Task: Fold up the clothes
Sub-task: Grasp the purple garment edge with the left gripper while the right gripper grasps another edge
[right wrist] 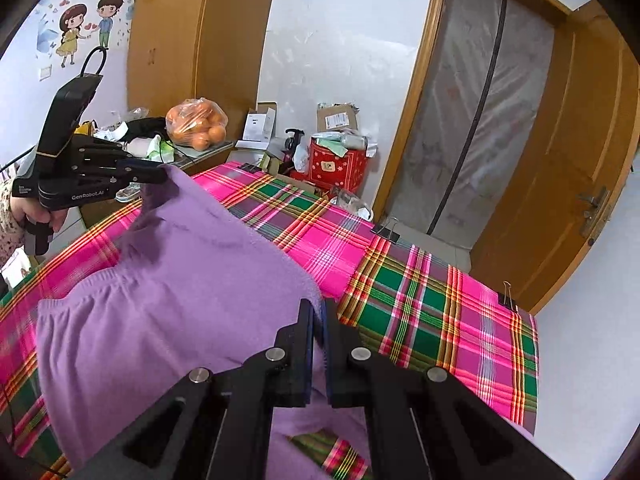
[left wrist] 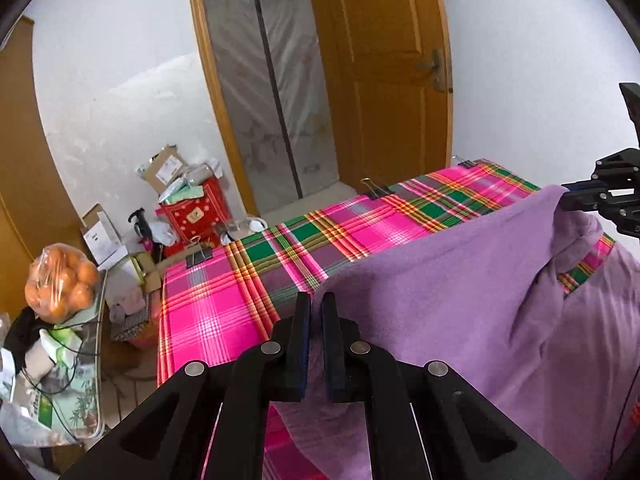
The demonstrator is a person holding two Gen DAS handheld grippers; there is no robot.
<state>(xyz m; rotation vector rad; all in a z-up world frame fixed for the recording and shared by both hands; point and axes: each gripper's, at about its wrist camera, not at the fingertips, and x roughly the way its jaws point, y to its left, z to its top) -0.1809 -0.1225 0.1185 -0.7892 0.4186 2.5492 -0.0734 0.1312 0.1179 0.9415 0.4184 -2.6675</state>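
- The left gripper (left wrist: 316, 304) is clenching one edge of the purple garment (left wrist: 460, 280), its fingers (left wrist: 301, 320) pressed together on the cloth.
- The right gripper (right wrist: 318, 312) is doing likewise at the other end, pinching the same edge, so the cloth is hanging between the two.
- The garment is being held up over the bench (right wrist: 440, 300), which is wearing a pink and green plaid cover; its lower part is resting on the plaid.
- It is looking like soft, fleecy knit: light, limp, sagging between the grips, and not slippery, so a firm pinch should be holding.
- Gripping at the corners or hem ends seems to be the best choice, since a mid-edge hold would be letting the sides droop and bunch.
- A ribbed waistband or hem (right wrist: 80, 292) is showing low on the left of the right wrist view.
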